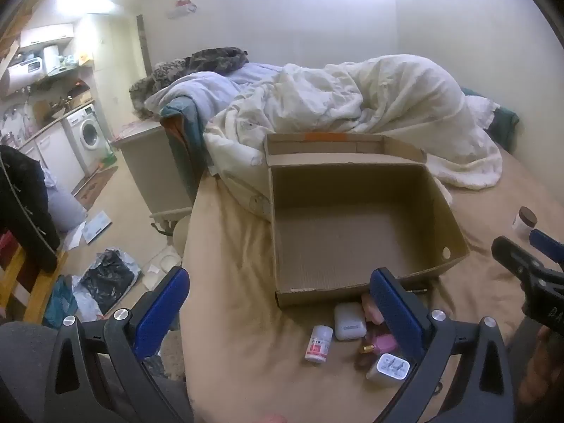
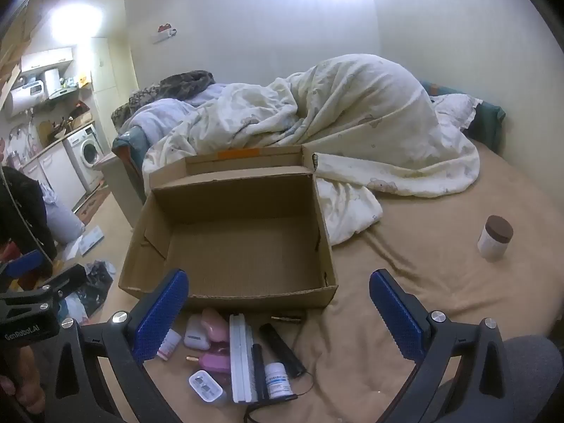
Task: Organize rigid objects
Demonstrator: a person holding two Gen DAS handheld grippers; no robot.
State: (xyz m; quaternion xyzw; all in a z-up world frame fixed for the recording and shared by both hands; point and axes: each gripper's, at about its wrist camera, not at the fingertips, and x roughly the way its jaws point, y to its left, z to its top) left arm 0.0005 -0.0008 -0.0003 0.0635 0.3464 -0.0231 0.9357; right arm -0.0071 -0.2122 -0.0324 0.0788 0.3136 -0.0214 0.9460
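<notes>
An open, empty cardboard box (image 1: 447,208) (image 2: 225,298) sits on the tan bed sheet. In front of it lies a cluster of small objects: a white bottle with a red label (image 1: 318,343) (image 2: 168,344), a white case (image 1: 349,326) (image 2: 195,336), a pink bottle (image 1: 382,343) (image 2: 213,362), a white charger (image 1: 389,370) (image 2: 206,391), a white flat bar (image 2: 239,359), a black tube (image 2: 282,350) and a white bottle with a blue label (image 2: 278,380). My left gripper (image 1: 278,313) is open above the cluster. My right gripper (image 2: 278,313) is open above it too, empty.
A white jar with a brown lid (image 2: 495,237) (image 1: 524,222) stands on the sheet to the right. A crumpled white duvet (image 2: 335,127) lies behind the box. The bed's left edge drops to a cluttered floor (image 1: 105,275) with a chair (image 1: 24,246).
</notes>
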